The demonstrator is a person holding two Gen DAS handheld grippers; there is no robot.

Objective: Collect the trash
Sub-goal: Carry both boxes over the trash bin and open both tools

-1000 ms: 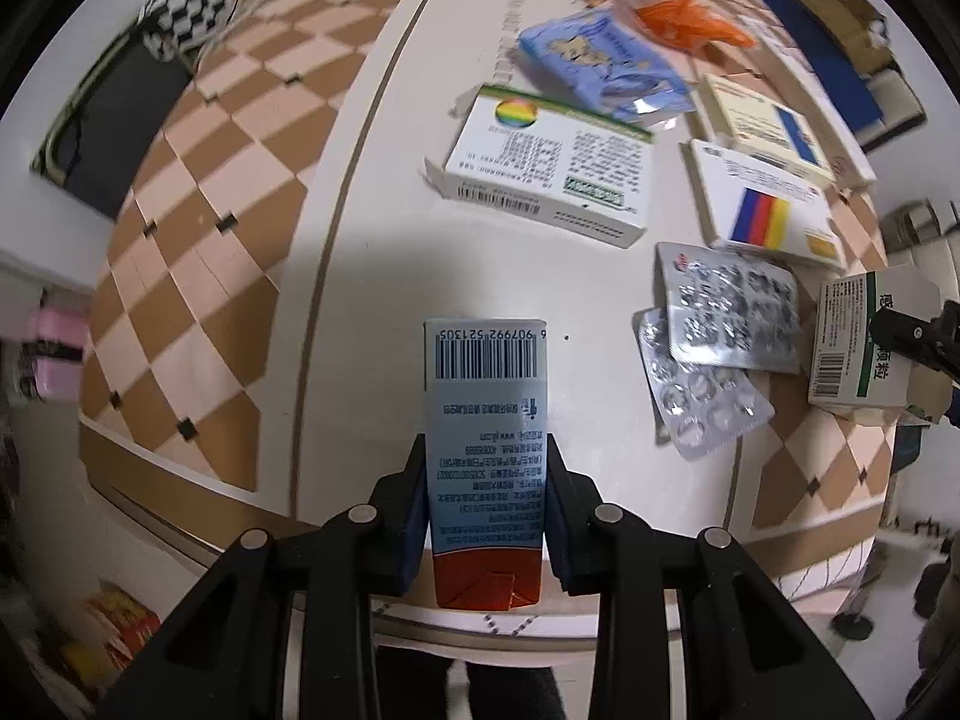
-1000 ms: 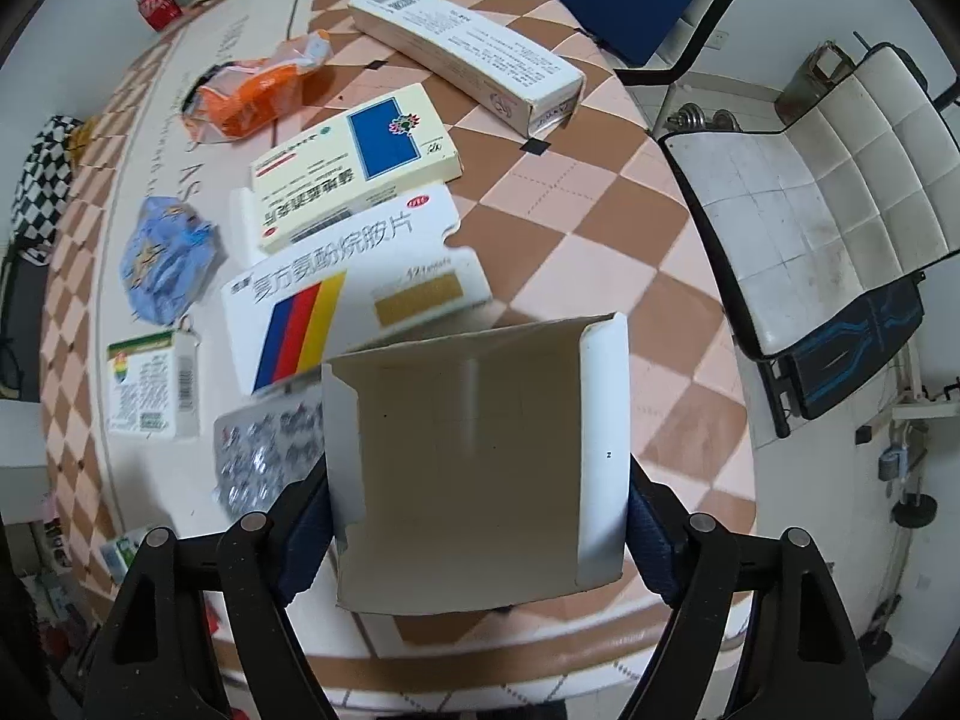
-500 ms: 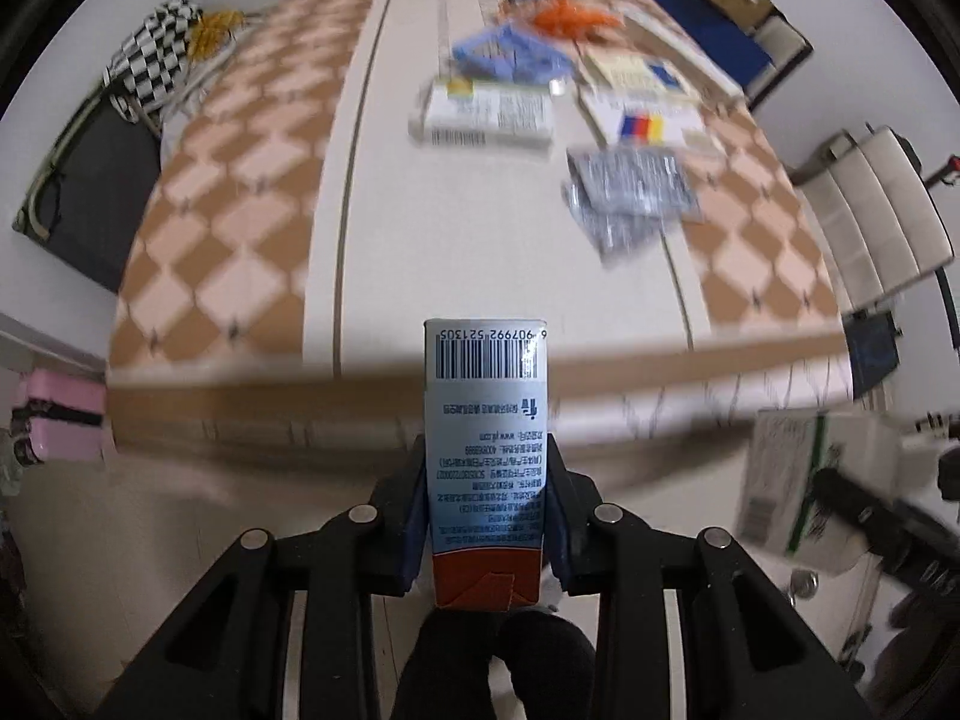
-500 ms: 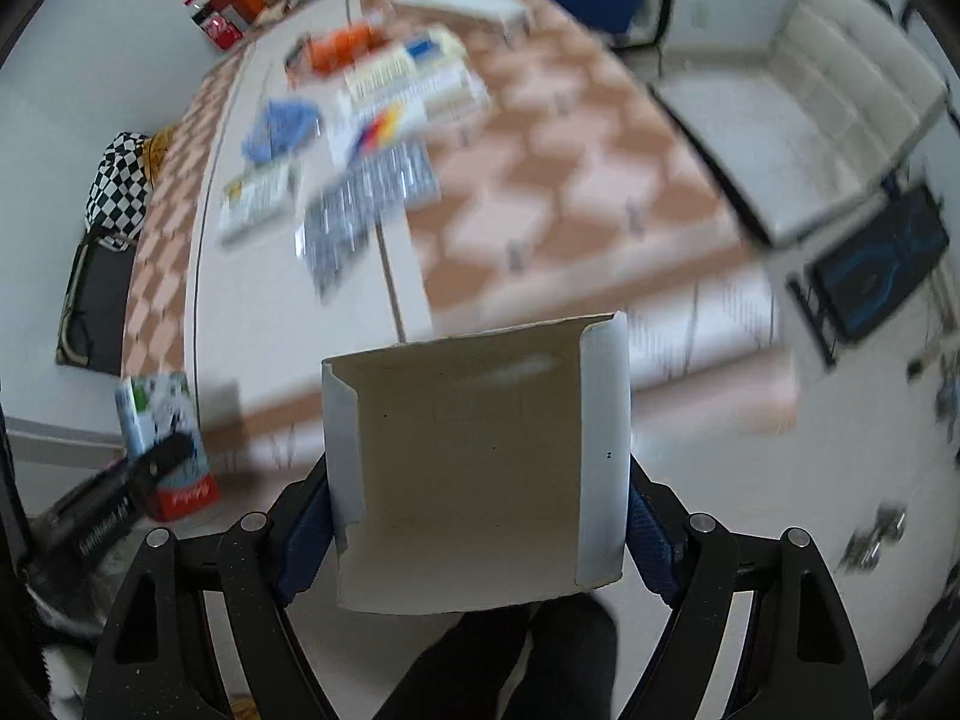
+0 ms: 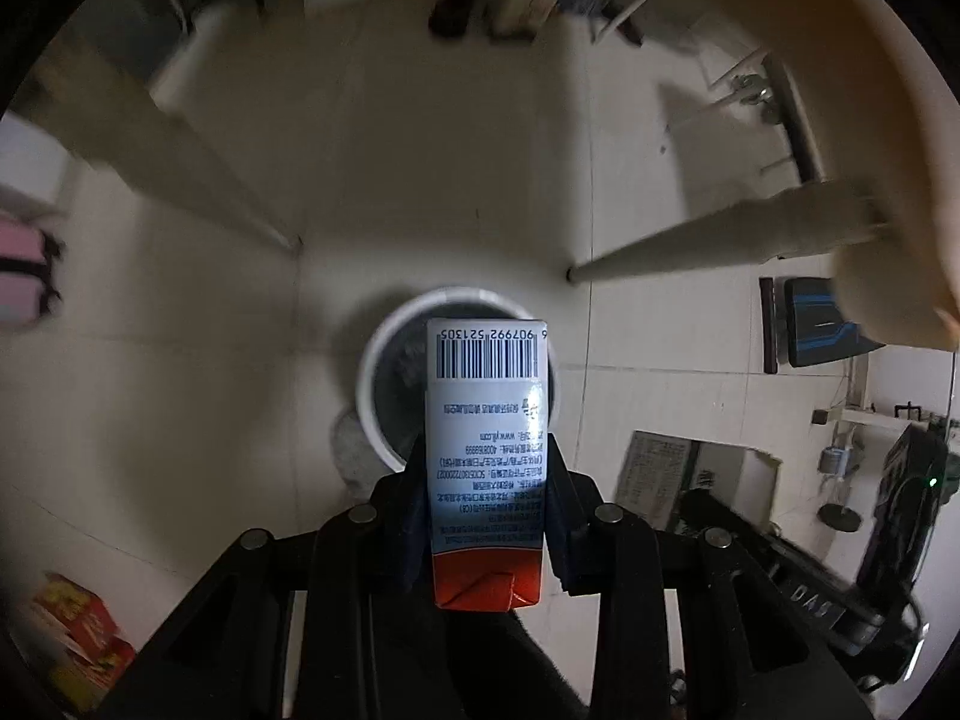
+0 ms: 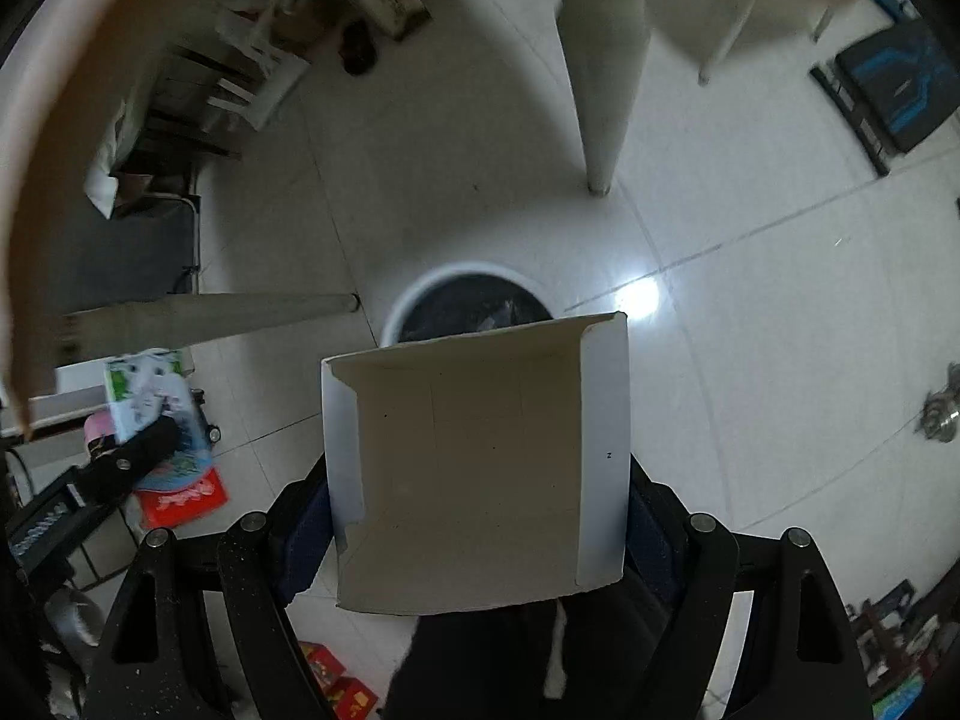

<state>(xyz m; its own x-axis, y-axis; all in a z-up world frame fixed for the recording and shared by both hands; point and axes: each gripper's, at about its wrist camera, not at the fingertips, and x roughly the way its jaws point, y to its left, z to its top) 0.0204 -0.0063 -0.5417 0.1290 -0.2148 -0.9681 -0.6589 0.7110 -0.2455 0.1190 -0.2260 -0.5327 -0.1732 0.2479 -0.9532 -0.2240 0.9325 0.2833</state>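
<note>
black, the left gripper (image 5: 486,516) is clamped on a narrow blue-and-white box (image 5: 485,456) with a barcode at its far end and an orange near end. beyond the box, directly below, stands a round white-rimmed trash bin (image 5: 384,360) with a dark liner on the pale tiled floor (image 5: 180,396). the right gripper (image 6: 477,516) is closed on a flattened open carton (image 6: 474,462), plain cardboard side toward the camera. the same trash bin (image 6: 420,291) shows just past the carton's far edge. white desk legs (image 6: 600,90) stand on the floor near the bin.
</note>
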